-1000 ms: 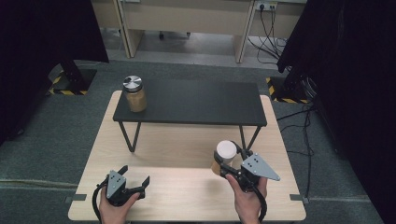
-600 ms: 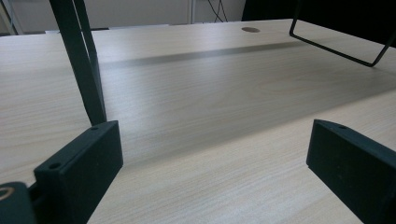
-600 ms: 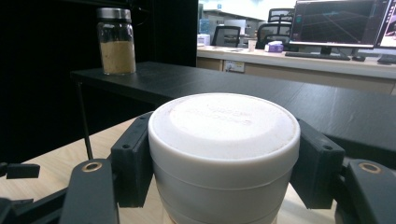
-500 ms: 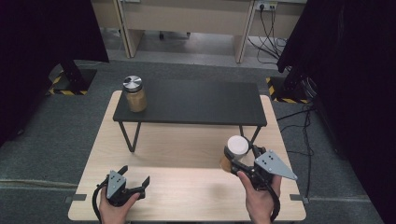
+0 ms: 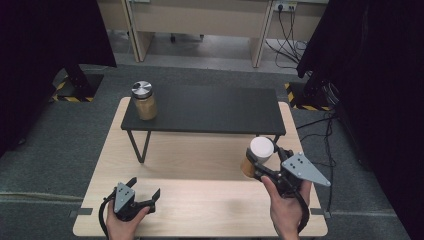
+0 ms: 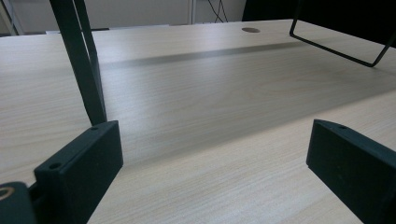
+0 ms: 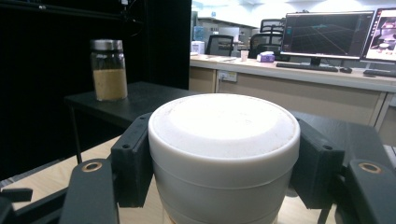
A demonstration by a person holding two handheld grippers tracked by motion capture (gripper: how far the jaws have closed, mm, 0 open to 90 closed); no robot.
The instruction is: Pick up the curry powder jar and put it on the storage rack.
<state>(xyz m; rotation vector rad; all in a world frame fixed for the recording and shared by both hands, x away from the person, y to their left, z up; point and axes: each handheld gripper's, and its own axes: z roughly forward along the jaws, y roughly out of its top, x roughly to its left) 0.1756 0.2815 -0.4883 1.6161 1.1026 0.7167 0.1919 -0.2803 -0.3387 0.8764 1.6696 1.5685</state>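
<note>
The left gripper rests wide open and empty on the wooden table; the right gripper clamps a white-lidded jar above the table, beside the black shelf. Keep it upright, clear the shelf edge, then set it near the metal-lidded jar

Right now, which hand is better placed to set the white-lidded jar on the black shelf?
Right. The right gripper is shut on the white-lidded jar, just in front of the black shelf. The left gripper sits open and empty near the table's front edge.
</note>
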